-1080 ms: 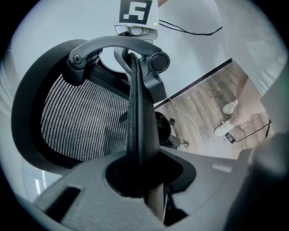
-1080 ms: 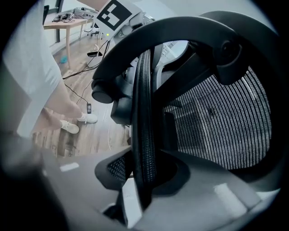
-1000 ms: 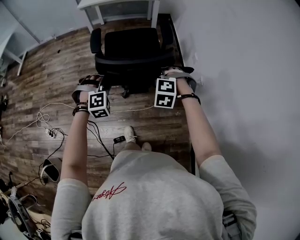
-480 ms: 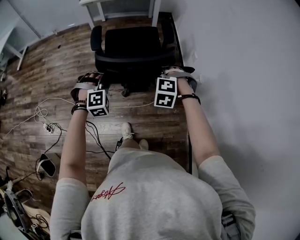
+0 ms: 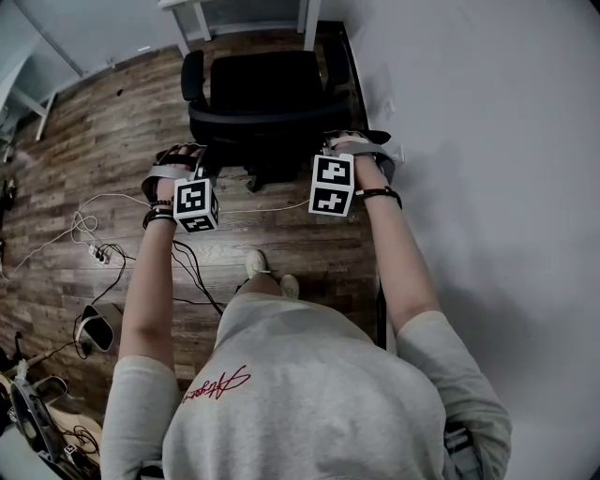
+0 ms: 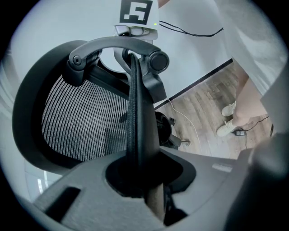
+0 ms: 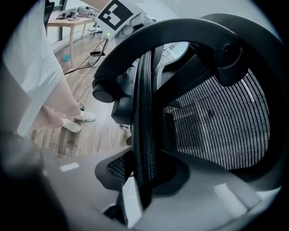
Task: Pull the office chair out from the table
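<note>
A black office chair (image 5: 267,89) with a mesh back stands on the wooden floor, just in front of a white table (image 5: 192,7) at the top of the head view. My left gripper (image 5: 200,162) is shut on the left part of the backrest's top rim (image 6: 135,113), which runs upright between its jaws. The mesh (image 6: 79,119) spreads out to the left of it. My right gripper (image 5: 351,150) is shut on the right part of the same rim (image 7: 144,122). Each marker cube faces up toward the head camera.
A white wall (image 5: 487,141) runs close along the chair's right side. Cables and a power strip (image 5: 98,255) lie on the floor at the left. The person's shoes (image 5: 259,264) stand behind the chair. A wooden table (image 7: 67,20) shows far off in the right gripper view.
The person's feet have shifted a little on the floor. Both grippers keep the same hold on the backrest rim, and the chair has barely moved.
</note>
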Available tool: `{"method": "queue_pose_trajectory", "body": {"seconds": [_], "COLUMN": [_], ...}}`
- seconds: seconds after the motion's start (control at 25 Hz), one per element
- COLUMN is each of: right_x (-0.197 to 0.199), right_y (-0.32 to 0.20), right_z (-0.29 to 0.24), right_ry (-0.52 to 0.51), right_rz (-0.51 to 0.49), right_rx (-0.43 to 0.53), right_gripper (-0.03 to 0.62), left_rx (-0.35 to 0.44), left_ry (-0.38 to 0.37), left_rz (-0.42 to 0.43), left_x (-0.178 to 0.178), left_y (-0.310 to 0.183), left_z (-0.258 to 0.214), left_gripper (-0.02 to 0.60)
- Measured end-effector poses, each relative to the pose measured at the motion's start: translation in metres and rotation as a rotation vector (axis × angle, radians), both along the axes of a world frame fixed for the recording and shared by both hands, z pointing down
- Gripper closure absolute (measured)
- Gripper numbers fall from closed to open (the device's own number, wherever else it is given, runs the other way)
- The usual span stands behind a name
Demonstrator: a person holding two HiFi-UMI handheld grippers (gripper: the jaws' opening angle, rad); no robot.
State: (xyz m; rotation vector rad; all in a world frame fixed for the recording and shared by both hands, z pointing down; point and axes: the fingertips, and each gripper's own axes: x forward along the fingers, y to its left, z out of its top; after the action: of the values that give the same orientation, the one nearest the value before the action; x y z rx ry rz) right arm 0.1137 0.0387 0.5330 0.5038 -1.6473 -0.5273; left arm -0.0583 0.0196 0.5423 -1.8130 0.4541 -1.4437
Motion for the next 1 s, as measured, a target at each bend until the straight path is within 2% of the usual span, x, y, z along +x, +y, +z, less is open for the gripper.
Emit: {"method": "queue_pose_trajectory", "body": {"seconds": [1.0], "right_x": [-0.008], "right_y": [0.039], "right_z": [0.005], "right_ry": [-0.002], "right_rz": [0.026], "right_rx": [0.002], "right_gripper": [0.496], "left_rx": [0.001], "left_ry": [-0.001], "left_rz": [0.031], "left_x": [-0.007], "left_y": [0.035], "left_z": [0.005], "left_gripper": [0.523]}}
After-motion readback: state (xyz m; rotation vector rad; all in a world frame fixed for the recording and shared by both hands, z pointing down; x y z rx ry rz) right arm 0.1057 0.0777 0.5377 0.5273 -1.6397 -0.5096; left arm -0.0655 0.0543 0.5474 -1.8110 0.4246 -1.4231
